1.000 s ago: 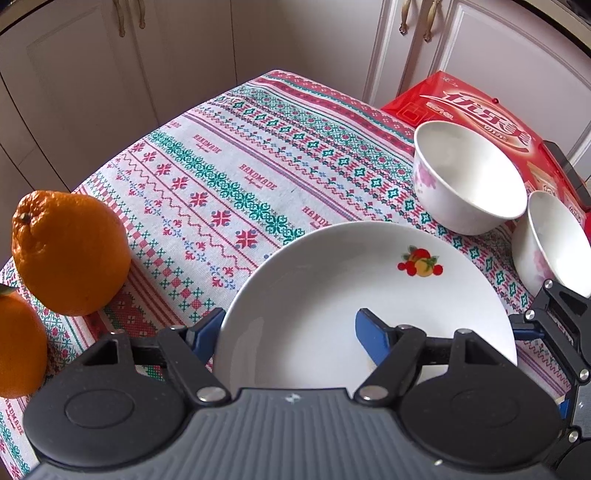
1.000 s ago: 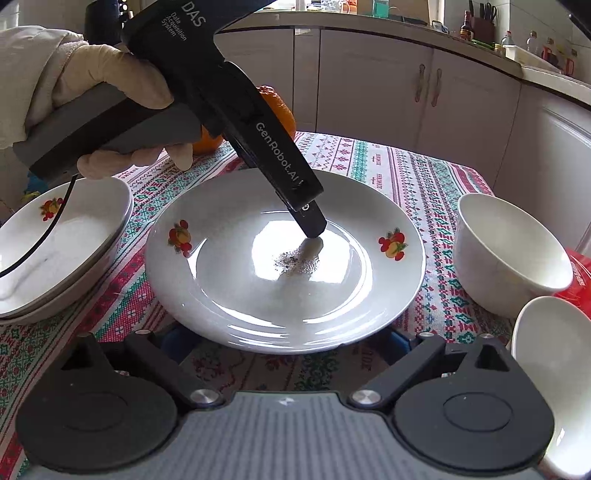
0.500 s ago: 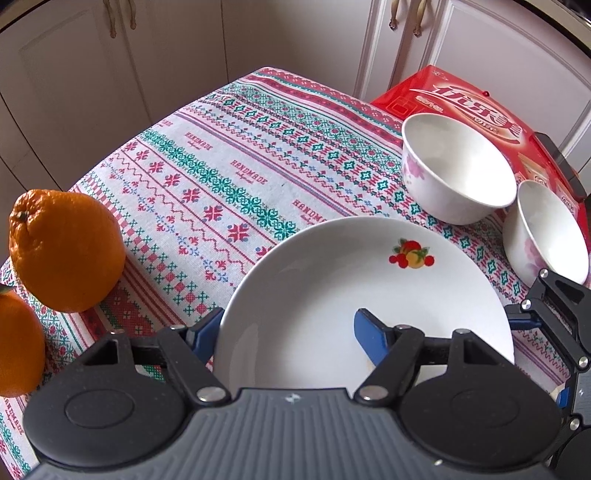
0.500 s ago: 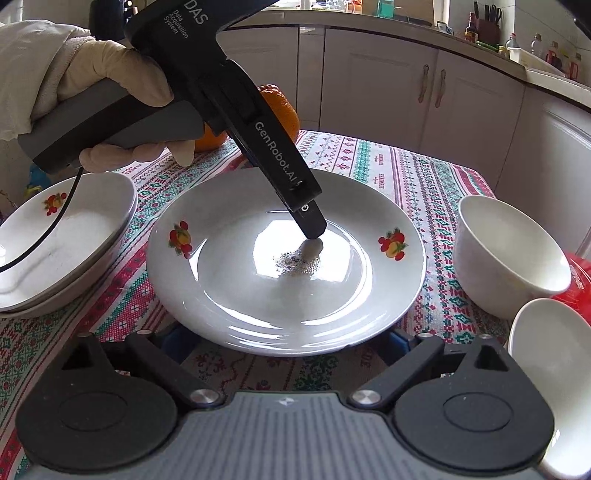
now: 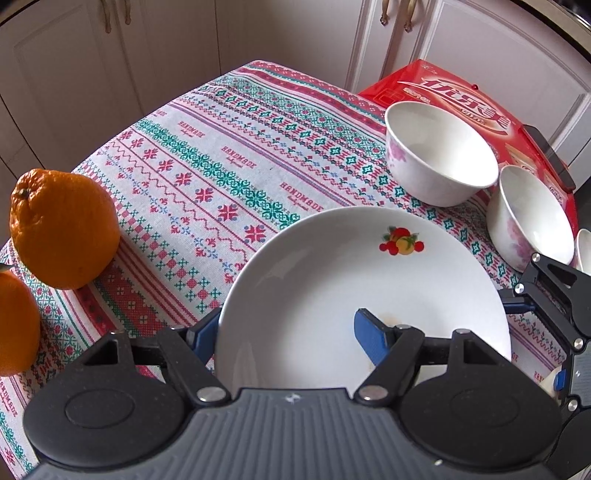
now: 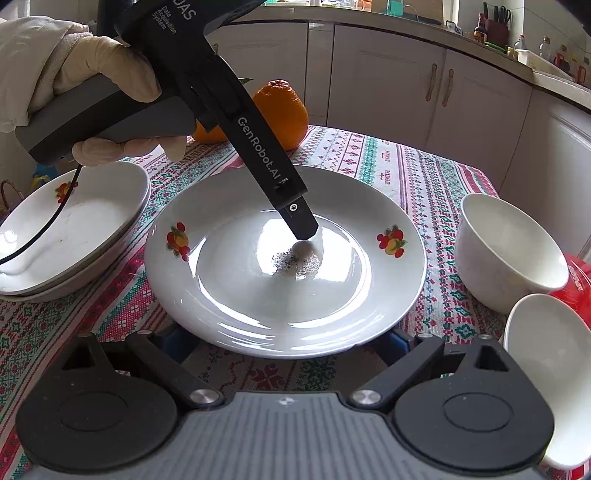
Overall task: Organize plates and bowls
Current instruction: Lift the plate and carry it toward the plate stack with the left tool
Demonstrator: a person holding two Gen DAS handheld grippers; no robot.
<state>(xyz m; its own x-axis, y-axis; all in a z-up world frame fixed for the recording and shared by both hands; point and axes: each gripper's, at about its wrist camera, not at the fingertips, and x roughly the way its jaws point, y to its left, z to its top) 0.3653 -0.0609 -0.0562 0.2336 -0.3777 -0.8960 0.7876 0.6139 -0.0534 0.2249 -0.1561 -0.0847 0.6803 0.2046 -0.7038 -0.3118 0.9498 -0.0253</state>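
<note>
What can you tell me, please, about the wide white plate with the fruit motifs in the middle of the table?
The wide white glossy plate, ceramic by its look, is shallow, with a broad rim bearing small red-and-yellow fruit motifs. It lies upright on the patterned tablecloth, empty, with glare in its well. The left gripper straddles its rim, one blue finger over the well, the other outside the edge. Whether the pads press is unclear. Stacked plates, bowls and the open right gripper lie near.

Cream cabinet doors [image 6: 439, 110] with brass handles close round my counter [image 5: 229, 177], which wears a patterned cloth. Bottles and a knife block [image 6: 496, 26] stand on the far worktop in soft daylight.
</note>
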